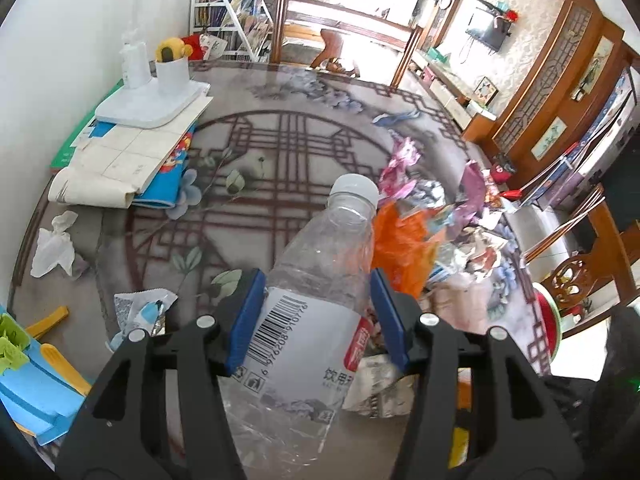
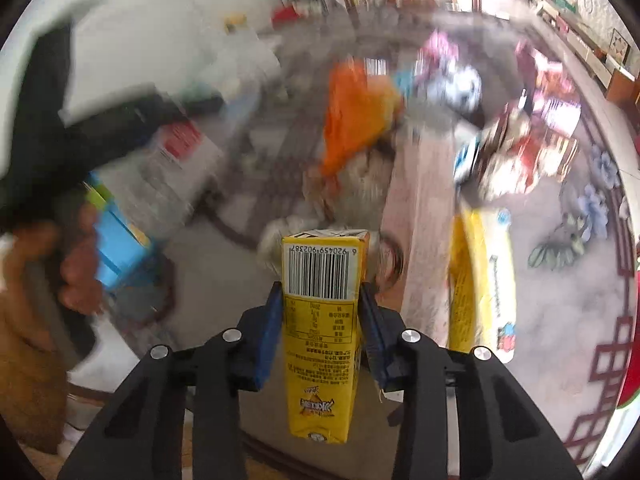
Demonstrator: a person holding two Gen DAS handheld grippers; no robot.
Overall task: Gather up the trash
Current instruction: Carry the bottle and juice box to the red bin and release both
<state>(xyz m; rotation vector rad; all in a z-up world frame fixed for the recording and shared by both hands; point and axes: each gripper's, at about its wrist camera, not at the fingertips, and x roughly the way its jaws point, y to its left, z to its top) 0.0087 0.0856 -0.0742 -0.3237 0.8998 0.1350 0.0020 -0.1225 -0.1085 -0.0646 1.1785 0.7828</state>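
Note:
My left gripper (image 1: pixel 316 316) is shut on a clear plastic water bottle (image 1: pixel 320 264) with a white cap, its blue pads pressing both sides of the barcode label, and holds it above the table. My right gripper (image 2: pixel 320 308) is shut on a small yellow drink carton (image 2: pixel 322 320), barcode side up, with the pads tight on its sides. In the blurred right wrist view, the left gripper's black body (image 2: pixel 52 120) and a hand (image 2: pixel 76 264) show at the left. A heap of crumpled wrappers, with an orange bag (image 1: pixel 404 248) (image 2: pixel 356 116), lies on the table beyond both grippers.
A patterned glass-topped table (image 1: pixel 256 168) carries a white lamp base (image 1: pixel 148 104) on stacked papers, crumpled tissue (image 1: pixel 54 246), a silver wrapper (image 1: pixel 140 312) and a blue-yellow plastic toy (image 1: pixel 36 380). A second yellow package (image 2: pixel 480 280) lies right of the carton. Wooden chairs stand past the table's edges.

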